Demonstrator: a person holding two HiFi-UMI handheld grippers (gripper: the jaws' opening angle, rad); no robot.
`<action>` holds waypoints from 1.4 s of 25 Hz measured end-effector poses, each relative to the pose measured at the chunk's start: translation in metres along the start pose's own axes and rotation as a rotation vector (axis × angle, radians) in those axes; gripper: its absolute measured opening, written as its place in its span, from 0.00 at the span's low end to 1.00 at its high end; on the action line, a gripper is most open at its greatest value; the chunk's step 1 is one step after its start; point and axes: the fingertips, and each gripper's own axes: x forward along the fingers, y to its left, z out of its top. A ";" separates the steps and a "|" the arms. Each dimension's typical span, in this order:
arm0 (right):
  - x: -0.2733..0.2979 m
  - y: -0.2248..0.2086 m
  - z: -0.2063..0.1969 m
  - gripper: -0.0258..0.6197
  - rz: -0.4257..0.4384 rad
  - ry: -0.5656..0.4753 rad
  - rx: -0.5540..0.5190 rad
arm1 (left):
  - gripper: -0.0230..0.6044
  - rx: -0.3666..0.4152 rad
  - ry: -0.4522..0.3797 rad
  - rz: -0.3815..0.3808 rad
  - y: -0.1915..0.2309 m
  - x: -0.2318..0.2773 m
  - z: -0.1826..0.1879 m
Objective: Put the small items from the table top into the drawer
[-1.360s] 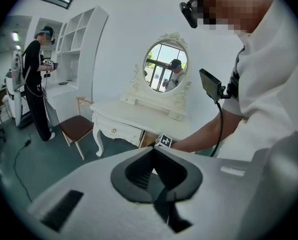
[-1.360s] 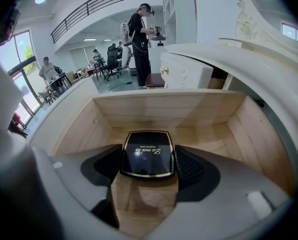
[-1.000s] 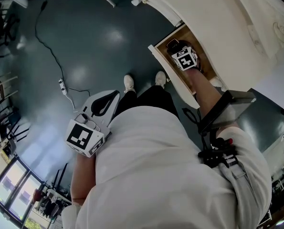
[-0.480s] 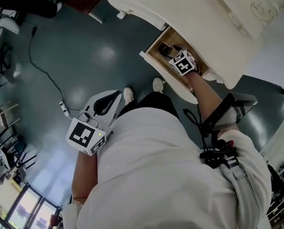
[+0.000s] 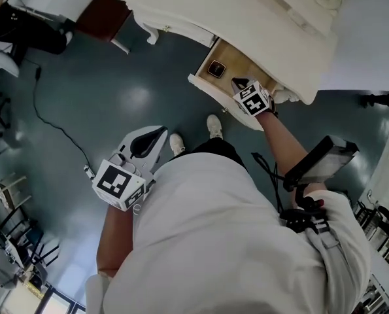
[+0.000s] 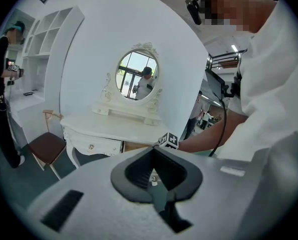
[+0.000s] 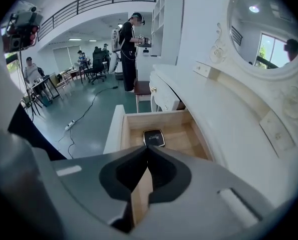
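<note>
Chair (image 5: 102,17) beside dressing table (image 5: 246,12); cable (image 5: 59,127) across floor (image 5: 122,84); drawer (image 5: 237,64) open.

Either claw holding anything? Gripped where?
Nothing held. Right claw has just closed empty above the drawer, where the small dark case lies loose; left claw is shut, empty too.

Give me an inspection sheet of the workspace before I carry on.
Surface: white dressing table top, no small items seen on it.
Job's things: drawer open; one dark flat item lying on its floor.
Clutter: nothing seen.
Grippers: right gripper over the drawer, jaws just closed, nothing between them; left gripper shut, empty, away from the table.
Cables: power strip with its cable on the floor.
Surroundings: oval mirror, brown chair, a person standing by shelves.
</note>
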 end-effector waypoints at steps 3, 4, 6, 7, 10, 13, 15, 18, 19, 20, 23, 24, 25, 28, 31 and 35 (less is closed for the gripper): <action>-0.020 0.025 0.000 0.04 -0.001 -0.005 0.035 | 0.04 0.006 -0.006 -0.025 0.004 -0.013 -0.009; -0.027 0.033 0.001 0.04 -0.003 -0.010 0.045 | 0.04 0.009 -0.005 -0.033 0.005 -0.016 -0.013; -0.043 0.050 0.004 0.04 -0.008 -0.028 0.074 | 0.04 0.016 -0.004 -0.050 0.006 -0.022 -0.019; -0.050 0.058 0.005 0.04 -0.010 -0.039 0.088 | 0.04 0.022 -0.006 -0.060 0.007 -0.025 -0.022; -0.070 0.086 0.010 0.04 -0.018 -0.081 0.119 | 0.04 0.040 -0.019 -0.086 0.007 -0.036 -0.029; -0.087 0.118 0.013 0.04 -0.028 -0.092 0.139 | 0.04 0.052 -0.022 -0.108 0.011 -0.050 -0.040; -0.098 0.137 0.017 0.04 -0.034 -0.108 0.153 | 0.04 0.056 -0.019 -0.125 0.013 -0.060 -0.048; -0.113 0.162 0.026 0.04 -0.038 -0.144 0.166 | 0.04 0.064 -0.012 -0.145 0.015 -0.071 -0.060; -0.118 0.170 0.029 0.04 -0.039 -0.157 0.169 | 0.04 0.067 -0.009 -0.152 0.016 -0.072 -0.063; -0.123 0.176 0.032 0.04 -0.040 -0.171 0.173 | 0.04 0.071 -0.006 -0.158 0.016 -0.073 -0.067; -0.136 0.192 0.042 0.04 -0.035 -0.214 0.182 | 0.04 0.078 -0.001 -0.169 0.016 -0.075 -0.073; -0.139 0.197 0.044 0.04 -0.031 -0.223 0.181 | 0.04 0.081 0.000 -0.172 0.016 -0.076 -0.074; -0.141 0.202 0.047 0.04 -0.029 -0.230 0.177 | 0.04 0.083 -0.001 -0.176 0.016 -0.076 -0.075; -0.148 0.214 0.056 0.04 -0.026 -0.251 0.164 | 0.04 0.094 0.002 -0.188 0.014 -0.080 -0.079; -0.152 0.222 0.063 0.04 -0.026 -0.269 0.156 | 0.04 0.098 0.005 -0.187 0.013 -0.085 -0.083; -0.153 0.226 0.072 0.04 -0.030 -0.290 0.148 | 0.04 0.101 0.005 -0.185 0.014 -0.089 -0.087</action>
